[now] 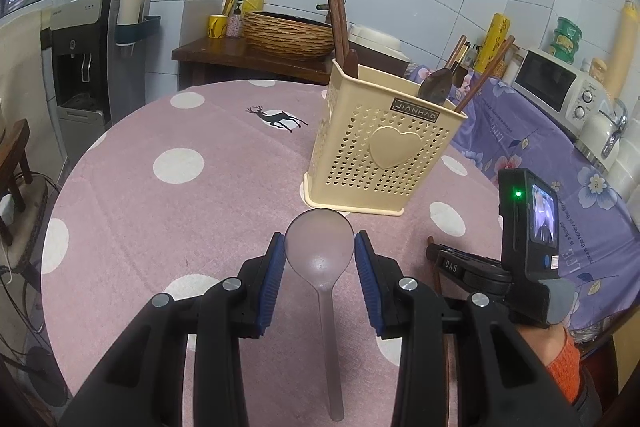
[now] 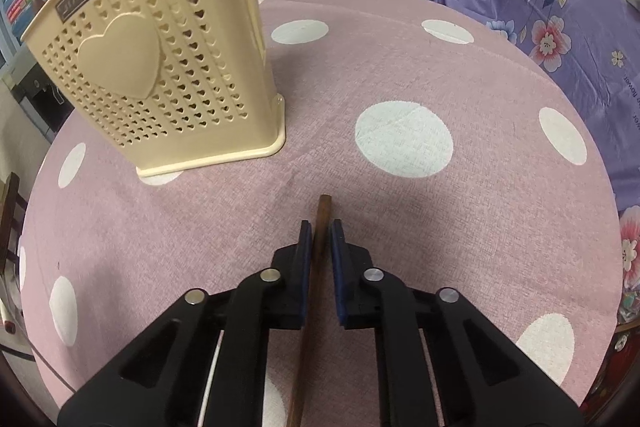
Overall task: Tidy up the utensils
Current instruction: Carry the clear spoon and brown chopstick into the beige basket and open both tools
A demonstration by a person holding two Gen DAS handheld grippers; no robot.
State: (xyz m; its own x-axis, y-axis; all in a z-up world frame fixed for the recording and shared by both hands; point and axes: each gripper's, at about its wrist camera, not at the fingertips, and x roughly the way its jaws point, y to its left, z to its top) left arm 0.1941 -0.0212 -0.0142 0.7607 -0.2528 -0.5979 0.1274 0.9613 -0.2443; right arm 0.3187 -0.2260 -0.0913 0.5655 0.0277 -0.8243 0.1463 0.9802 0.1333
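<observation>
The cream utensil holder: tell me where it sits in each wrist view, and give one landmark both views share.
Left wrist view: the cream utensil holder stands right of centre on the table, beyond the left gripper and the clear spoon, with utensils standing in it.
Right wrist view: the holder fills the upper left, leaning in the fisheye, its top cut off.
Shared landmark: the raised heart on its front, under the JIANHAO label.

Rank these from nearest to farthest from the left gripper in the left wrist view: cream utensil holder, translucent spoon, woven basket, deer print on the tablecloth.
1. translucent spoon, its bowl between the left gripper fingers.
2. cream utensil holder, just ahead, slightly right.
3. deer print, farther out on the tablecloth, slightly left.
4. woven basket, on the dark side table beyond the round table.
</observation>
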